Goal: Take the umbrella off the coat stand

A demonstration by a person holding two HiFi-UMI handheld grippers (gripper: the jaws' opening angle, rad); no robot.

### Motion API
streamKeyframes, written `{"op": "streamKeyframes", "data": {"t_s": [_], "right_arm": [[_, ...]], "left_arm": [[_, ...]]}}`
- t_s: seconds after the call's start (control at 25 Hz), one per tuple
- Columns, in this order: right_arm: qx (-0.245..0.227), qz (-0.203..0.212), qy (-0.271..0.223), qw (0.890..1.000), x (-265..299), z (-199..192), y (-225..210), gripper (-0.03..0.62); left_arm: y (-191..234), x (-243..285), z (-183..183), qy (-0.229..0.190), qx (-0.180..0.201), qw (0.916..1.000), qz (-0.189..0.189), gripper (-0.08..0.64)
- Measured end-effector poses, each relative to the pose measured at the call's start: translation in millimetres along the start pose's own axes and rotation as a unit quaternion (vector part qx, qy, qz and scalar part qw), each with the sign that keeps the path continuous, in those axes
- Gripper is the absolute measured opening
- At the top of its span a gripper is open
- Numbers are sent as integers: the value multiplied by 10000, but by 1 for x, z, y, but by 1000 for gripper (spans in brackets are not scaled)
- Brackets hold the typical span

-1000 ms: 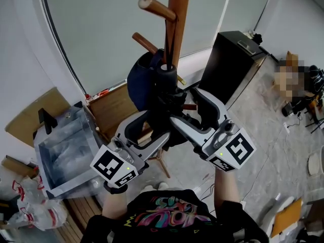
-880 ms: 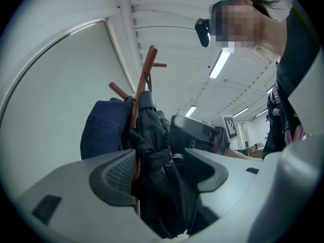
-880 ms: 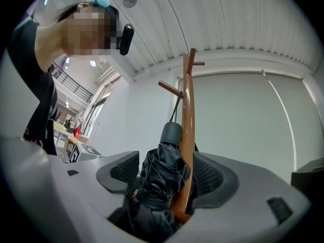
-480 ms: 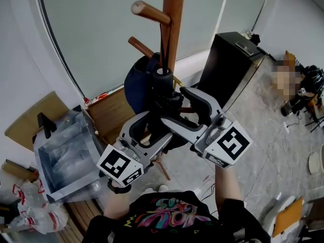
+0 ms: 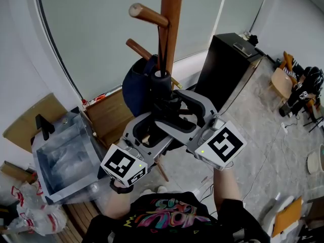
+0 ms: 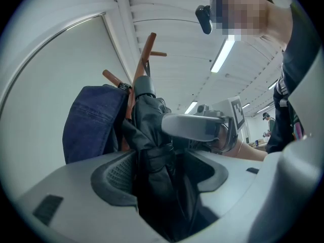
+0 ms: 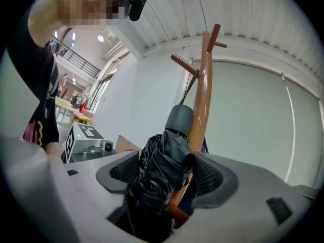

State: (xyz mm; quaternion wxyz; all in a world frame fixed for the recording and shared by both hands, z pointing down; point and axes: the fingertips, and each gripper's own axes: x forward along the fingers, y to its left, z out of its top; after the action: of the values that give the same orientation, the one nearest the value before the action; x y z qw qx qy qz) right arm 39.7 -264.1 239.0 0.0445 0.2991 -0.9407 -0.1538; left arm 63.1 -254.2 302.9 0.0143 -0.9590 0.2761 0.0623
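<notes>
A black folded umbrella (image 5: 163, 96) hangs by its strap against the wooden coat stand (image 5: 171, 24), beside a blue denim garment (image 5: 133, 87). My left gripper (image 5: 158, 128) is shut on the umbrella's lower part from below left. My right gripper (image 5: 170, 108) is shut on it just above, coming from the right. In the left gripper view the umbrella (image 6: 154, 151) fills the gap between the left gripper's (image 6: 162, 172) jaws, with the right gripper (image 6: 195, 127) across it. In the right gripper view the umbrella (image 7: 164, 166) sits in my right gripper (image 7: 165, 177), its grey cap (image 7: 180, 119) against the pole (image 7: 202, 85).
A tall black cabinet (image 5: 230, 65) stands right of the stand. A clear plastic bin (image 5: 63, 156) and wooden boards (image 5: 30, 115) lie at the left, with plastic bags (image 5: 30, 214) below. Upper pegs (image 5: 148, 14) stick out left of the pole. A window blind is behind.
Both grippers stay shut on the umbrella. They and the view have shifted slightly left; the umbrella still hangs against the pole.
</notes>
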Motion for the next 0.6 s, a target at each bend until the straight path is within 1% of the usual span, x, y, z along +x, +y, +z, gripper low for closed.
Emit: {"op": "streamKeyframes", "data": {"t_s": [0.12, 0.24, 0.4, 0.52, 0.6], "right_arm": [[-37, -15, 56, 10000, 0, 0, -1, 331], [-109, 30, 34, 9999, -1, 2, 1, 282], [92, 8, 126, 9999, -5, -1, -1, 250], [199, 134, -53, 9997, -6, 2, 3, 241], [181, 107, -18, 9998, -7, 0, 3, 238]], "left_arm": [[2, 0, 1, -18, -52, 10000, 58, 287], [4, 0, 2, -32, -97, 9999, 89, 264], [4, -2, 6, -89, -148, 9998, 93, 244], [4, -4, 9, -101, -147, 9998, 89, 239], [4, -5, 9, -99, -146, 9998, 95, 238]]}}
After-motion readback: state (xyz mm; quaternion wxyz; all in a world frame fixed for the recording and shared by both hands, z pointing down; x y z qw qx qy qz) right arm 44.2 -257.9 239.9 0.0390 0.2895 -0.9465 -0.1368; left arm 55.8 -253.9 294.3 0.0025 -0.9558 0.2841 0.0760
